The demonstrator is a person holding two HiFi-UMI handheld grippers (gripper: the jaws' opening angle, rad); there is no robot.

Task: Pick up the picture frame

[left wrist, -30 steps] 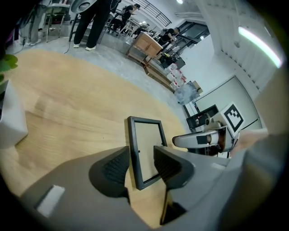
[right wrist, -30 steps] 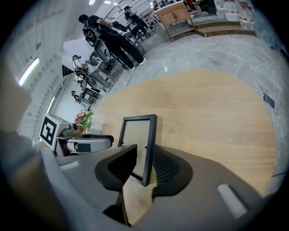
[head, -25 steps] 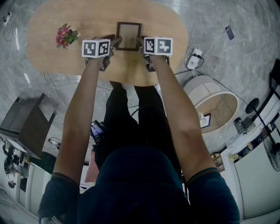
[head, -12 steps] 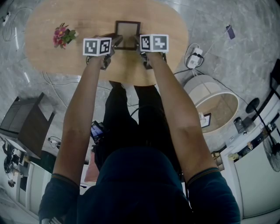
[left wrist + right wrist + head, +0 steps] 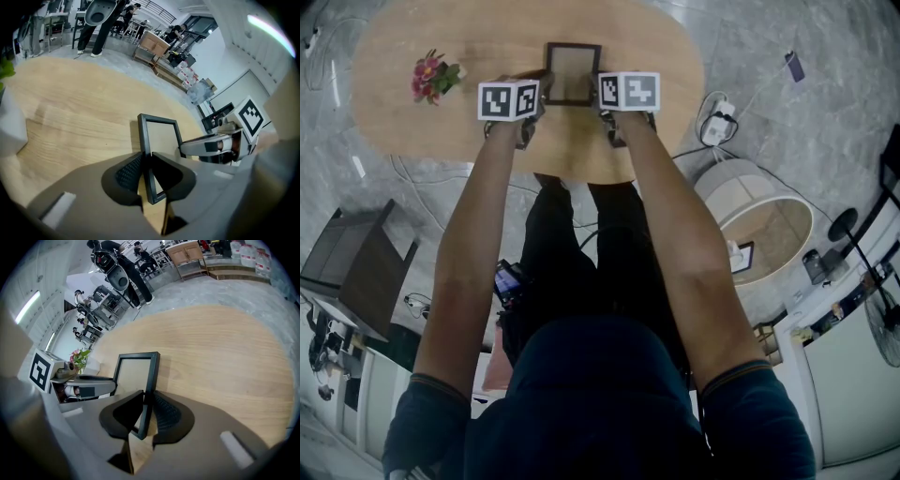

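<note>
A dark-rimmed picture frame point(image 5: 573, 73) stands near the far side of the oval wooden table point(image 5: 656, 56), between my two grippers. My left gripper point(image 5: 542, 90) has the frame's left rim point(image 5: 143, 133) between its jaws, which are closing, and the pads point(image 5: 129, 171) press on that rim. My right gripper point(image 5: 603, 90) is shut on the frame's right rim point(image 5: 152, 376). In the left gripper view, my left gripper point(image 5: 144, 158) faces the right gripper point(image 5: 213, 145) across the frame. The right gripper view shows my right gripper point(image 5: 146, 401) clamping the rim.
A small pot of pink flowers point(image 5: 433, 75) sits on the table at the left. On the floor are a round lampshade point(image 5: 759, 220) at right, a power strip with cables point(image 5: 717, 127), and a dark cabinet point(image 5: 356, 267) at left.
The right gripper has slid a little left onto the frame's edge. The frame now sits slightly higher in the head view. The left arm has hardly moved.
</note>
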